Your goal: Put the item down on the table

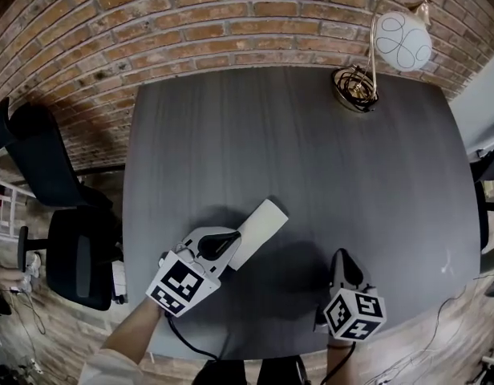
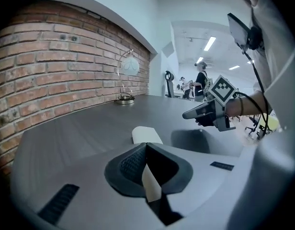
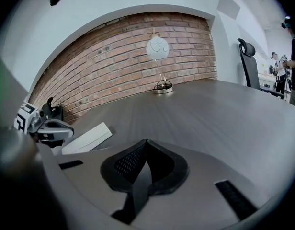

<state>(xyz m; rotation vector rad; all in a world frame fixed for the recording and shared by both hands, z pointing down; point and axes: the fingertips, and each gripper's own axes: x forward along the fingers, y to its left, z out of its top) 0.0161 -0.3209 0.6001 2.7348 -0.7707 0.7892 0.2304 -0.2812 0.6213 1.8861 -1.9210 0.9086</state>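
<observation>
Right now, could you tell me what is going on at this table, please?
A person holds a gripper in each hand over a dark table. The left gripper is shut on a flat white card, which sticks out ahead of its jaws, low over the tabletop; whether it touches the table I cannot tell. The right gripper is shut and empty, off to the side. A lamp stands at the far edge by the brick wall.
</observation>
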